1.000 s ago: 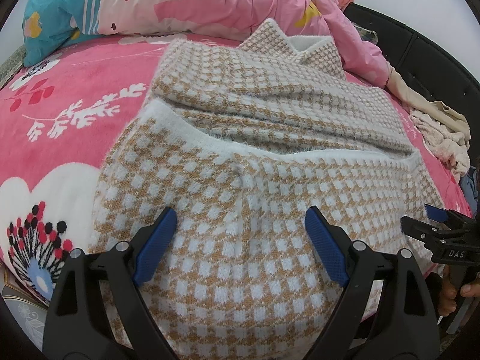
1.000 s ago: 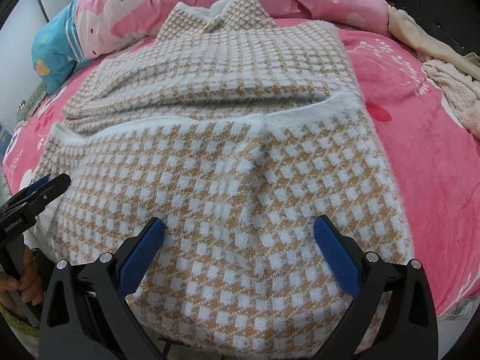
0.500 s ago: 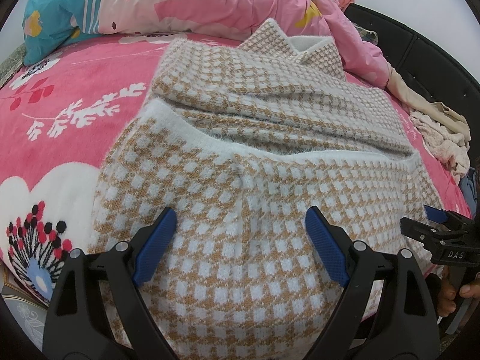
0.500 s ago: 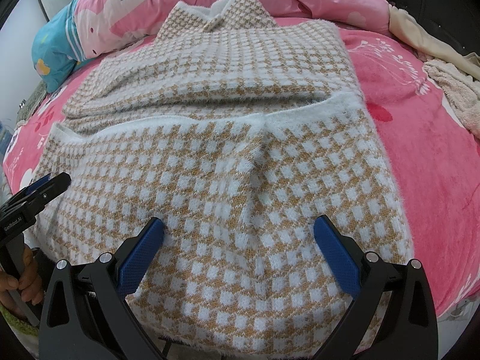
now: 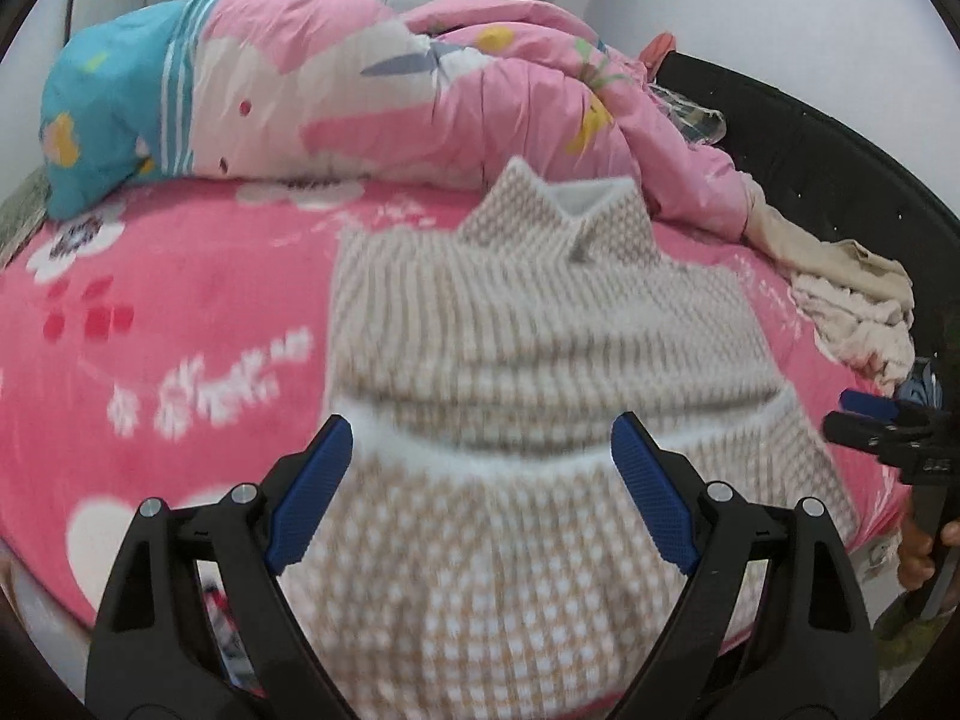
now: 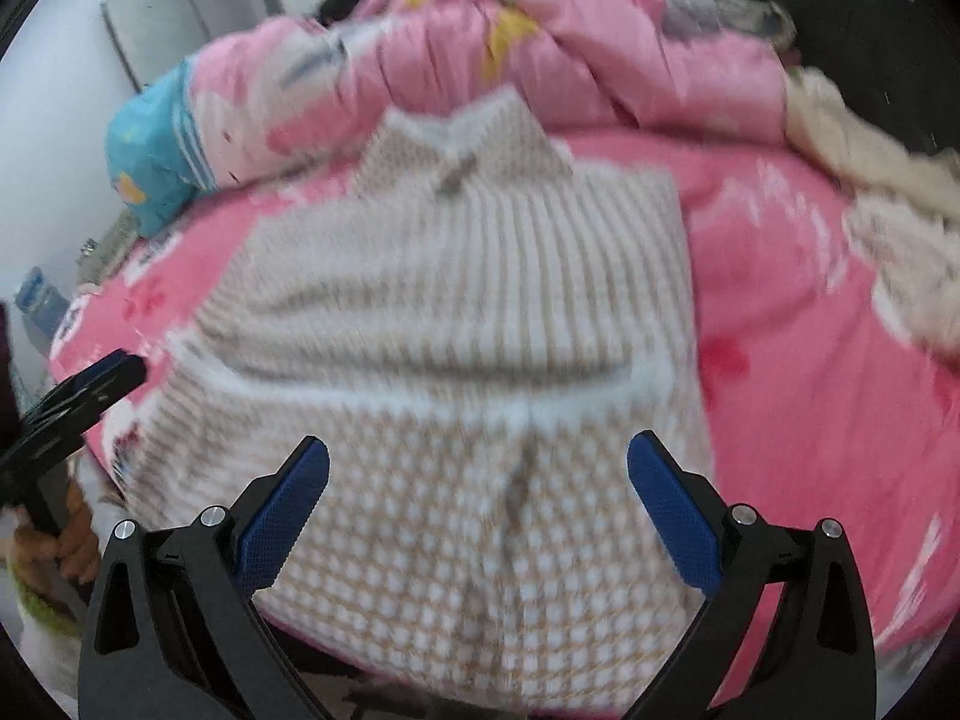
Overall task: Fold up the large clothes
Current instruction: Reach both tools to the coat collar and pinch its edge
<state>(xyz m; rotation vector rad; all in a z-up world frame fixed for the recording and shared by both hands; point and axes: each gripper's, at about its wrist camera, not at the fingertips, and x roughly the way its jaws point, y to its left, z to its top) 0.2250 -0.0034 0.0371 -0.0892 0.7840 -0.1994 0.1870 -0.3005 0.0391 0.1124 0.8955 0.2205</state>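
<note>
**Q:** Where is the garment, and what holds it?

**A:** The checked tan-and-white sweater (image 5: 540,324) lies flat on my pink floral bed cover (image 5: 180,324), partly folded: its lower part is turned up over the body, the white hem band running crosswise. There are no boxes or baskets in either view; the bed alone bears everything.

**Q:** Which way does it point?

**A:** Its collar (image 5: 570,204) points away from me, toward the bunched pink quilt (image 5: 372,96) at the far side of the bed. The long axis runs from my grippers straight out to that collar. In the right-hand view the sweater (image 6: 468,312) sits the same way, collar far, fold edge near.

**Q:** And your grippers?

**A:** My left gripper (image 5: 480,480) is spread wide with nothing between its blue pads (image 5: 309,489); it hangs above the folded part of the sweater and does not touch it. My right gripper (image 6: 477,504) also stands wide apart and empty, above the near half of the cloth. Each shows in the other's view at the picture edge, with my hand (image 5: 918,552) on the handle.

**Q:** What else is on the bed?

**A:** A pile of cream clothes (image 5: 852,306) lies at the right edge, well apart from the sweater, beside the dark bed frame (image 5: 810,168). Both views are blurred, so finer detail is unclear.
</note>
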